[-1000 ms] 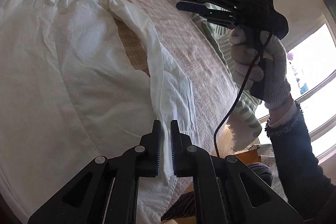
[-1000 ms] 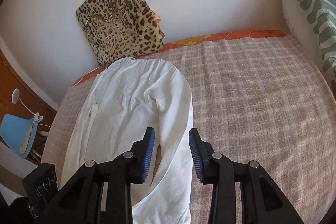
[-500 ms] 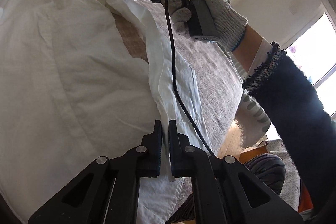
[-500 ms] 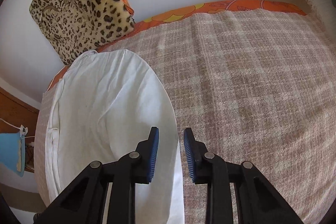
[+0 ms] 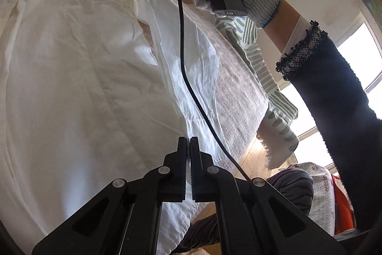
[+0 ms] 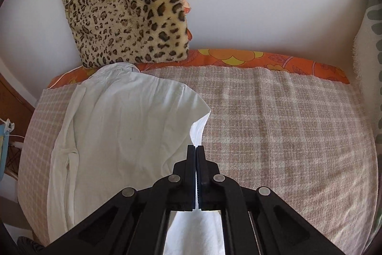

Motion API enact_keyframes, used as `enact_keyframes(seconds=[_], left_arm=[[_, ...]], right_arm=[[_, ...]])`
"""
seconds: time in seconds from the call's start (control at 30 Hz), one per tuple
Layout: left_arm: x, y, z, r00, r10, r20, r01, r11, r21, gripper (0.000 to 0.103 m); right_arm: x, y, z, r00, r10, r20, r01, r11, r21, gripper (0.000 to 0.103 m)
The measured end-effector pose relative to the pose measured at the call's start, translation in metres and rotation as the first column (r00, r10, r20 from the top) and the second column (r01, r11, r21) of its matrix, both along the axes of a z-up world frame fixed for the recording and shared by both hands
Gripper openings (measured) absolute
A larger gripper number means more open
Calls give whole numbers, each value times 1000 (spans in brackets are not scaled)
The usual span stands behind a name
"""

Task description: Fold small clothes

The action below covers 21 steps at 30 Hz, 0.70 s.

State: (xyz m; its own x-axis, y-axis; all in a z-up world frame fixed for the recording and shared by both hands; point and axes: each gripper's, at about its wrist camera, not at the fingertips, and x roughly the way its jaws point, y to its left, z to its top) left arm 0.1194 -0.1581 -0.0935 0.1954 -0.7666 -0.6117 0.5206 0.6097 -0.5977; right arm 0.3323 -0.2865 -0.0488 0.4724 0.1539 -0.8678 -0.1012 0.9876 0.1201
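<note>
lifting white shirt (image 6: 124, 135) edge since earlier | left gripper (image 5: 188, 142), right gripper (image 6: 196, 152) jaws just clenched, apparently on cloth

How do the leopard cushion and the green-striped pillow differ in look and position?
The leopard cushion is furry, tan with dark spots; the striped pillow is white with green wavy stripes. The cushion leans upright against the wall behind the white shirt, at the shirt's collar end; the pillow lies along the other edge of the checked blanket, away from the shirt. Both sit at the bed's edges, untouched by either gripper.
</note>
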Motion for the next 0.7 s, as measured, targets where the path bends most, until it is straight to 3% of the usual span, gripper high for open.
enact_keyframes(seconds=[0.23,0.27,0.33,0.37,0.4,0.53,0.7], left_arm=[[-8,25,-14,999,35,-31,-34,999,23,1],[-8,28,-15,999,38,-39,-37,999,19,1],[-5,30,-19,996,40,-77,-40,999,-5,1],[-3,32,-19,995,51,-90,-53,999,-14,5],[-1,36,-18,994,62,-94,-64,998,-23,7],[1,28,-9,995,75,-61,-77,996,-36,44],[4,0,-10,997,80,-18,-79,996,38,45]], right_arm=[[3,46,-19,995,85,-52,-84,996,24,0],[2,45,-18,996,77,-44,-75,997,37,3],[-3,35,-12,999,49,-21,-47,995,83,20],[-7,30,-8,1000,30,-6,-29,996,90,27],[-9,25,-3,1000,19,-1,-19,995,96,27],[-20,8,5,1000,-13,3,13,996,93,28],[-23,-2,7,1000,-10,-14,11,991,135,38]])
